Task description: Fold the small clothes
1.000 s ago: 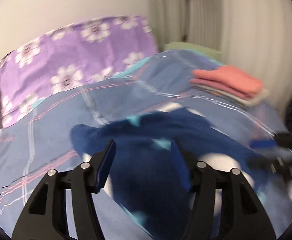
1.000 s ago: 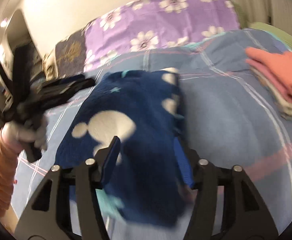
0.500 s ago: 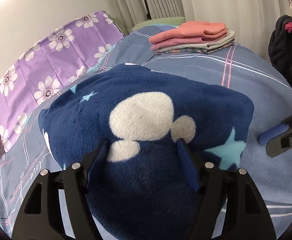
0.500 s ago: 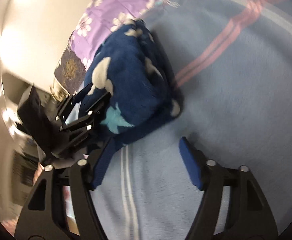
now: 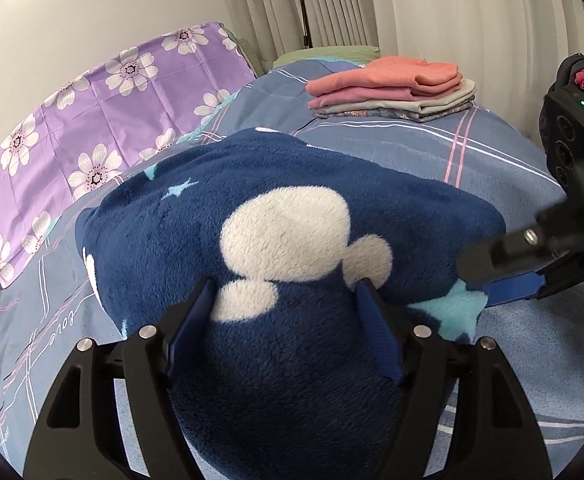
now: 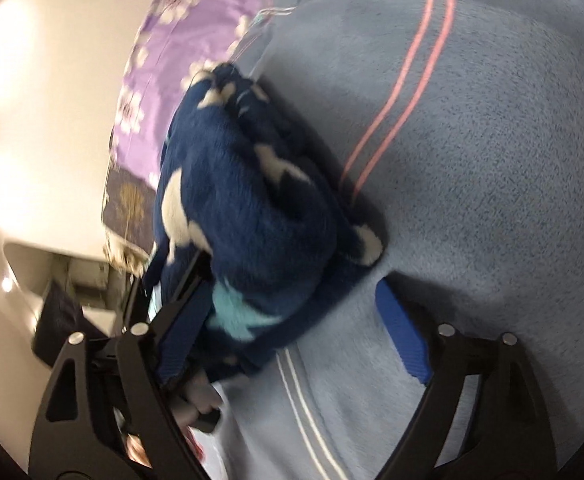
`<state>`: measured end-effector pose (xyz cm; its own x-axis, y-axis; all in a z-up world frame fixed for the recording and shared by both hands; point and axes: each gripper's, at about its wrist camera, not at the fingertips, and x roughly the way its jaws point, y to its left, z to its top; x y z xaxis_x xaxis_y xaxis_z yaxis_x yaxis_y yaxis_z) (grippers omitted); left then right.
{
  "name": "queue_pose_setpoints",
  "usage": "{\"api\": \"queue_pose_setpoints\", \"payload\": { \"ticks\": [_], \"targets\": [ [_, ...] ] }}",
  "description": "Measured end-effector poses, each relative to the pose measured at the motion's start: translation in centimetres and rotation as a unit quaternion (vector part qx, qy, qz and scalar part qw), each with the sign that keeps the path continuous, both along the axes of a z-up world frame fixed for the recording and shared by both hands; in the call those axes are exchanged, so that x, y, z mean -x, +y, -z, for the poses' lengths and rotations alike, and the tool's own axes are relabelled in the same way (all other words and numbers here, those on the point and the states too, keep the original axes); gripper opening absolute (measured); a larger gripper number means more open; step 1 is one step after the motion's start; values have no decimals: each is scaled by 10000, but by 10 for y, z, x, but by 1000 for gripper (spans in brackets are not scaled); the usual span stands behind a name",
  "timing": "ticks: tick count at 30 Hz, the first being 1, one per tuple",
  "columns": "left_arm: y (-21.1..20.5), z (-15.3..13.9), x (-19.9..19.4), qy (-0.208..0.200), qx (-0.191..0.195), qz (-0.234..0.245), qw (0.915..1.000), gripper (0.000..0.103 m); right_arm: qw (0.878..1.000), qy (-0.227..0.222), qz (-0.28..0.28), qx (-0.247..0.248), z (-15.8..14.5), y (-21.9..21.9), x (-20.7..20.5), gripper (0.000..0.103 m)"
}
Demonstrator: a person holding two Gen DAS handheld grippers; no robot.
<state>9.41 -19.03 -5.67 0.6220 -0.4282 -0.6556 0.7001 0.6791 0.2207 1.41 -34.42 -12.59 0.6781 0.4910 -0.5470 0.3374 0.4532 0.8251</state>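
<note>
**A:** Where the left gripper sits nearest the lens, its jaws are spread wide with the navy fleece garment bulging up between the blue pads. Pads look pressed against the pile on both sides, but I can't tell whether it is actually clamping or just bracketing the bundle.

**B:** Noted. Garment's position?

**A:** Folded into a thick bundle on the blue plaid bedspread, mouse-head print uppermost. My guess is the left gripper steadies the near end so the fold holds.

**B:** And the right gripper?

**A:** Jaws wide apart in its own view. Left finger lies against the garment's near edge by the teal star; right finger sits over bare bedspread. Nothing pinched that I can see. From the left wrist view it comes in from the right, tips at the star corner — probably tucking or squaring that edge.

**B:** Further back?

**A:** Stack of folded clothes, salmon on top, far right on the bed, well apart from the bundle — likely the finished pile. Purple floral pillow far left, against the wall.

**B:** Gaps?

**A:** Garment's underside and layering hidden. Right wrist view is tilted and motion-blurred; the clutter at its left edge is unreadable. Dark item at the far right of the left view is cut off.
</note>
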Motion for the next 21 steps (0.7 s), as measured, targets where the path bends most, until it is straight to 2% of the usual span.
{"api": "queue_pose_setpoints", "payload": {
  "ticks": [3,10,21],
  "targets": [
    [0,0,0,-11,22,1,10000,74,10000,36,67,21,-1,5,-12,90],
    [1,0,-1,1,102,50,9999,76,9993,39,211,315,-5,15,-32,101],
    [4,0,-1,6,211,154,9997,78,9973,1,308,662,-7,22,-49,101]
  ]
}}
